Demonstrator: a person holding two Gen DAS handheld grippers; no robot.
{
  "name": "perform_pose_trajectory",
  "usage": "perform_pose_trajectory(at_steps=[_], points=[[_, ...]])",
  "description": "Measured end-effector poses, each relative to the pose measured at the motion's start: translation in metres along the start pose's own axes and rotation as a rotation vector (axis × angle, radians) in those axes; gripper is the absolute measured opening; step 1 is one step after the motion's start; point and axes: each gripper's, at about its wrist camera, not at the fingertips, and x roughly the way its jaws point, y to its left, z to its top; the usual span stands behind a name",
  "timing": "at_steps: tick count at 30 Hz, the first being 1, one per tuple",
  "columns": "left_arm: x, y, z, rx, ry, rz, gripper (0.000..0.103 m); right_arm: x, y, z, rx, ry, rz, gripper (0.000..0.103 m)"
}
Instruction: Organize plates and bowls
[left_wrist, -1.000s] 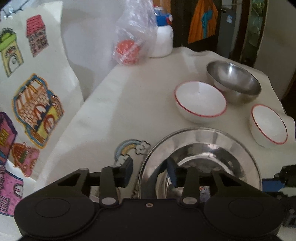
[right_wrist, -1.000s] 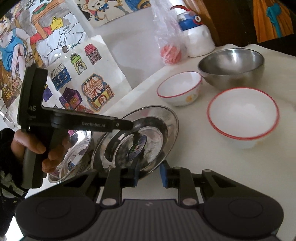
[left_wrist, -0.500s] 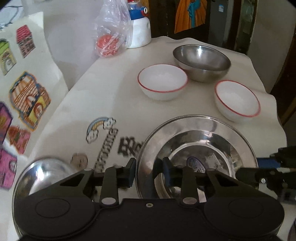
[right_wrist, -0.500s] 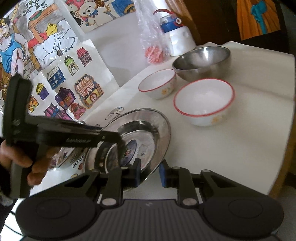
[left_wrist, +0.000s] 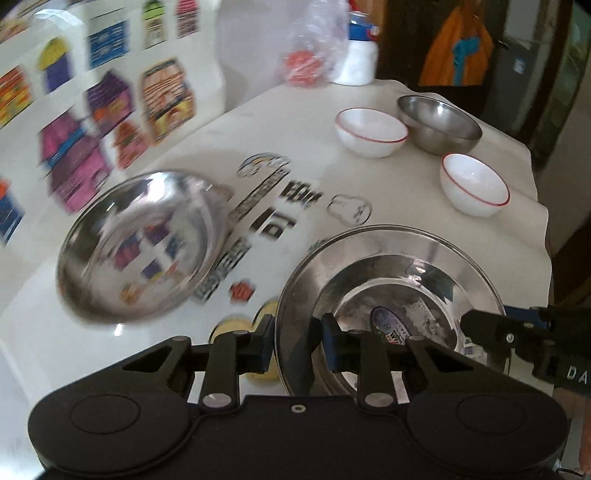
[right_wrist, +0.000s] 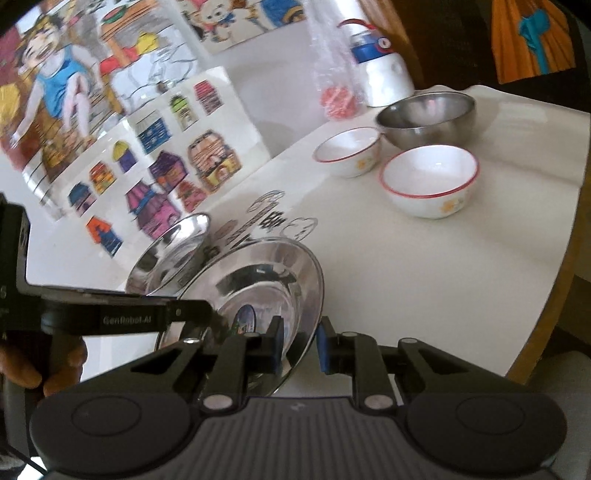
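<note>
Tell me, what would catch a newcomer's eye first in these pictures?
Probably the shiny steel plate in front, its rim straddled by the fingers of both the left gripper and right gripper. A second steel plate lies to its left, blurred. Far back, two red-rimmed white bowls sit beside a steel bowl.

both wrist views look close and low across the counter (left_wrist: 303, 122), from opposite sides of the plate (left_wrist: 388, 295), sharing the far bowls (right_wrist: 430, 182).

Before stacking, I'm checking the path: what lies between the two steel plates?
Left wrist view: only printed tablecloth between the held plate and the other plate.
</note>
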Motion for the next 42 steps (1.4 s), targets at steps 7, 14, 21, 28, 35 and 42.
perform_pose_trajectory(at_steps=[7,14,21,28,35,42], points=[[-0.028,0.020,-0.032,-0.093,-0.014,0.067,0.029,0.001,0.027,-0.010,-0.083,0.042,0.069,0.022],[-0.047,0.038,-0.049,-0.152,-0.026,0.118,0.028,0.007,0.047,-0.013,-0.139,0.071,0.125,0.022],[-0.051,0.052,-0.061,-0.209,-0.030,0.141,0.028,0.015,0.060,-0.017,-0.171,0.091,0.158,0.022],[-0.055,0.061,-0.072,-0.262,-0.079,0.164,0.028,0.024,0.069,-0.017,-0.206,0.107,0.182,0.022],[-0.054,0.072,-0.084,-0.337,-0.088,0.154,0.028,0.034,0.074,-0.014,-0.219,0.128,0.194,0.022],[-0.051,0.077,-0.082,-0.356,-0.098,0.158,0.027,0.042,0.076,-0.011,-0.230,0.130,0.196,0.021]])
